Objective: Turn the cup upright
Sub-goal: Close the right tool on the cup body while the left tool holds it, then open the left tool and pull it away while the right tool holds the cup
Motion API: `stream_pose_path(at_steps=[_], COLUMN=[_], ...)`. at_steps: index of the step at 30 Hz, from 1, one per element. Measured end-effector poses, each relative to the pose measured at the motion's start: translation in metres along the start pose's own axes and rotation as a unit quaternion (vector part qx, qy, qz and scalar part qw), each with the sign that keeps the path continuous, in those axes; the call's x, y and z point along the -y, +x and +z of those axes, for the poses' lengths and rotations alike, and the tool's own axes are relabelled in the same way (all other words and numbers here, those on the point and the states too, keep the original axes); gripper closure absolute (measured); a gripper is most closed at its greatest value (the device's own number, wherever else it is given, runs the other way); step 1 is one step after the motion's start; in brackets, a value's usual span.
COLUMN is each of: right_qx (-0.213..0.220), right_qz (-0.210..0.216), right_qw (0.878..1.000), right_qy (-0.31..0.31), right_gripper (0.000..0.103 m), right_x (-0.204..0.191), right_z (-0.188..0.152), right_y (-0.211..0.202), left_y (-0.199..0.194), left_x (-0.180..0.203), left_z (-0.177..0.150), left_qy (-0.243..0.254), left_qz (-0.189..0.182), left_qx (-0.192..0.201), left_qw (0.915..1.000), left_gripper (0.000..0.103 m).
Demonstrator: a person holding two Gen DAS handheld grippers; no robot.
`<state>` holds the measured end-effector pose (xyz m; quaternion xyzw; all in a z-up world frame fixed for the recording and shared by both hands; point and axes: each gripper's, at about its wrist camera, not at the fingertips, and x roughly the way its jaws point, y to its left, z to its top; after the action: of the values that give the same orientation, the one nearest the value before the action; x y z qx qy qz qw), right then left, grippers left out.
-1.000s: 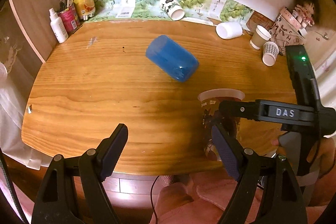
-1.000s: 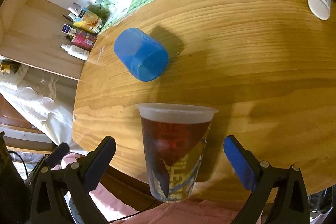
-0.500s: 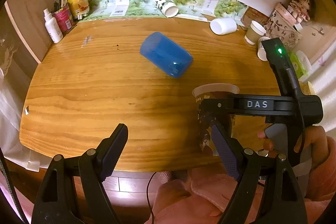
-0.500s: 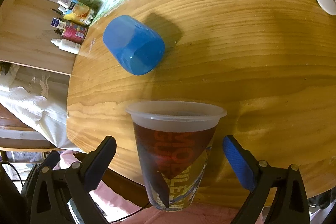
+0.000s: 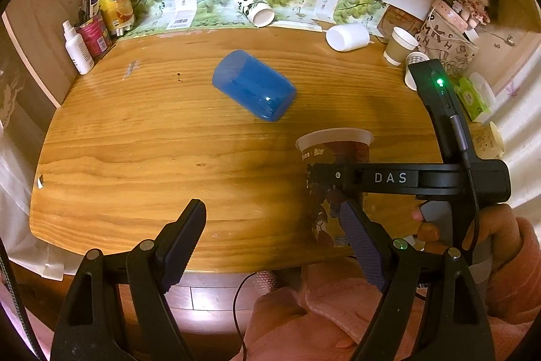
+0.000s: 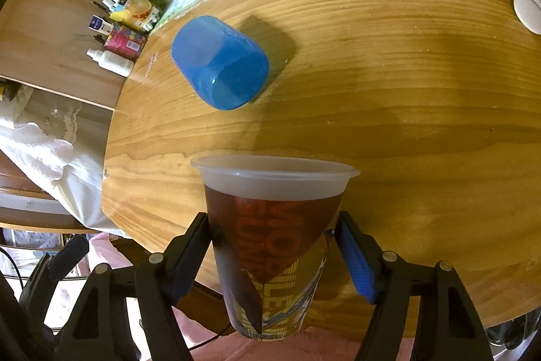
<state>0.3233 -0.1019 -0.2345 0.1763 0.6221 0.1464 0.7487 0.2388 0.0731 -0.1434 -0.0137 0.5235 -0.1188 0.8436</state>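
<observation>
Two hand-held grippers: right hand-held gripper (image 6: 272,246) clamped on upright printed cup (image 6: 274,239), left hand-held gripper (image 5: 270,239) spread apart, empty. Blue cup (image 5: 253,89) lies sideways on tabletop (image 5: 135,131); advice: grip mid-wall, rotate slowly.

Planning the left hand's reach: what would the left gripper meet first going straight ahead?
Probably the blue cup lying on its side; the left gripper is open, with only bare table before it. Depth is uncertain.

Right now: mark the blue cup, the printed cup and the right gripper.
blue cup (image 5: 253,90), left wrist view, on its side wall as it lies on the table.
printed cup (image 6: 274,246), right wrist view, on its printed wall.
right gripper (image 6: 275,259), right wrist view, midway between its fingertips, closed around that cup.
</observation>
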Motion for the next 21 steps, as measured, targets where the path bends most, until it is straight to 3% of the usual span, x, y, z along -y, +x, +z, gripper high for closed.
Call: stream_pose_path(at_steps=[8, 12, 21], right_qx=[0.068, 0.125, 0.269], right_qz=[-0.01, -0.032, -0.051], right_qw=[0.998, 0.991, 0.955], right_qy=[-0.007, -0.028, -0.112], right_gripper=[0.03, 0.03, 0.03], right_x=[0.006, 0.006, 0.007], right_z=[-0.006, -0.012, -0.037], right_y=[-0.023, -0.039, -0.066], left_y=[-0.002, -0.002, 0.002], left_x=[0.008, 0.01, 0.017], left_z=[-0.005, -0.007, -0.011], left_qy=[0.003, -0.003, -0.015], left_qz=[-0.009, -0.016, -0.038], left_qx=[0.0, -0.001, -0.011], left_qw=[1.0, 0.9999, 0.9991], left_gripper=[0.019, 0.019, 0.019])
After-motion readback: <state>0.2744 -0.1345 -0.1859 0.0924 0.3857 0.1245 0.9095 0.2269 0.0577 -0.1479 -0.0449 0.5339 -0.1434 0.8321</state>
